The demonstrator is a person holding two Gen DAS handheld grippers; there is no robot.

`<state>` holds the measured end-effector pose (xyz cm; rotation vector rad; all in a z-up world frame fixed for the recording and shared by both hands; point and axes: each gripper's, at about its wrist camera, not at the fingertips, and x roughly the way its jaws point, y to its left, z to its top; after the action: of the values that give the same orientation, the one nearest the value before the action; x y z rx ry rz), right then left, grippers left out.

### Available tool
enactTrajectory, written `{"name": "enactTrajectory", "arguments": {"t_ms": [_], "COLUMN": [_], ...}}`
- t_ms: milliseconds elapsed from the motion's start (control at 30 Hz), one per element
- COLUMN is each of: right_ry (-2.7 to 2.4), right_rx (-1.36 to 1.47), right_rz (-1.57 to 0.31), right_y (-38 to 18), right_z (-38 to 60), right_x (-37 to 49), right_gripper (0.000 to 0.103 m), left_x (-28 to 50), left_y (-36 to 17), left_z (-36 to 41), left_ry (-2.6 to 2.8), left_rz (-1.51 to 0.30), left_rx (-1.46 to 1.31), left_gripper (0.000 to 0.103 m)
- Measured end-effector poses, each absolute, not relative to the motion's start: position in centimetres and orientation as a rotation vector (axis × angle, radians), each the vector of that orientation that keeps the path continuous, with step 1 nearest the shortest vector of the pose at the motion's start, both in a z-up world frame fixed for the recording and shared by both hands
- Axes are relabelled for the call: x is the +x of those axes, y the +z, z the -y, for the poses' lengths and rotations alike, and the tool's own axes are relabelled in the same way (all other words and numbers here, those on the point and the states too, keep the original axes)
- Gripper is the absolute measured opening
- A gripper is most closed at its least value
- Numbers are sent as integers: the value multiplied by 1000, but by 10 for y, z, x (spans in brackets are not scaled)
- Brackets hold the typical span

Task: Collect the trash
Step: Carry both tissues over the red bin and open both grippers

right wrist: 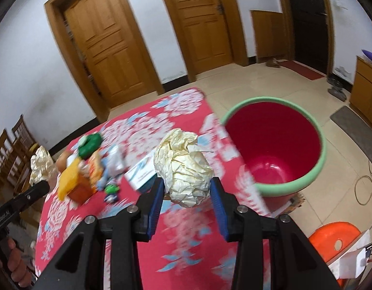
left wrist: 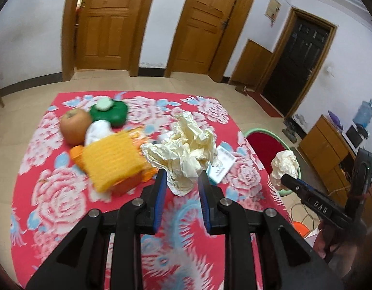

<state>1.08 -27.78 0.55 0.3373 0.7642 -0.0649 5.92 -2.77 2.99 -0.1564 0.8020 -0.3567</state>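
Observation:
In the left wrist view my left gripper (left wrist: 182, 176) is shut on a large, loosely crumpled cream paper (left wrist: 186, 149) over the red flowered tablecloth (left wrist: 65, 193). My right gripper (right wrist: 187, 183) is shut on a tighter cream paper ball (right wrist: 186, 171) near the table's right edge, just left of the red bin with a green rim (right wrist: 275, 149) on the floor. The left wrist view shows that paper ball (left wrist: 283, 164) in front of the bin (left wrist: 265, 142). At the right wrist view's left edge is the left gripper (right wrist: 44, 184) with its paper (right wrist: 41, 164).
On the cloth lie an apple (left wrist: 74, 125), a green container (left wrist: 111, 112), a yellow mesh piece (left wrist: 113, 159) over an orange box (left wrist: 128, 186), and a white leaflet (left wrist: 222, 166). An orange stool (right wrist: 330, 236) stands by the table. Wooden chairs (right wrist: 9, 149) stand at the left.

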Motion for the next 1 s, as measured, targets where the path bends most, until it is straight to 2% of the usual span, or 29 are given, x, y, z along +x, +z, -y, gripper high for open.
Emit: {"name": "enactTrajectory", "arguments": {"t_ms": [767, 867, 1000], "right_ry": [-343, -339, -335], "right_rx": [555, 591, 619], "right_rz": [-767, -745, -712], "right_y": [-52, -54, -50], "right_z": [415, 424, 431], "right_x": [38, 37, 33], "right_gripper": [47, 60, 65], "left_x": [134, 140, 148], "left_y": [-3, -6, -12], "left_z": [205, 222, 244], "left_ry": [-526, -540, -565], "left_rz": [-929, -933, -948], "left_rx": [96, 117, 143], "left_gripper": [26, 26, 26]}}
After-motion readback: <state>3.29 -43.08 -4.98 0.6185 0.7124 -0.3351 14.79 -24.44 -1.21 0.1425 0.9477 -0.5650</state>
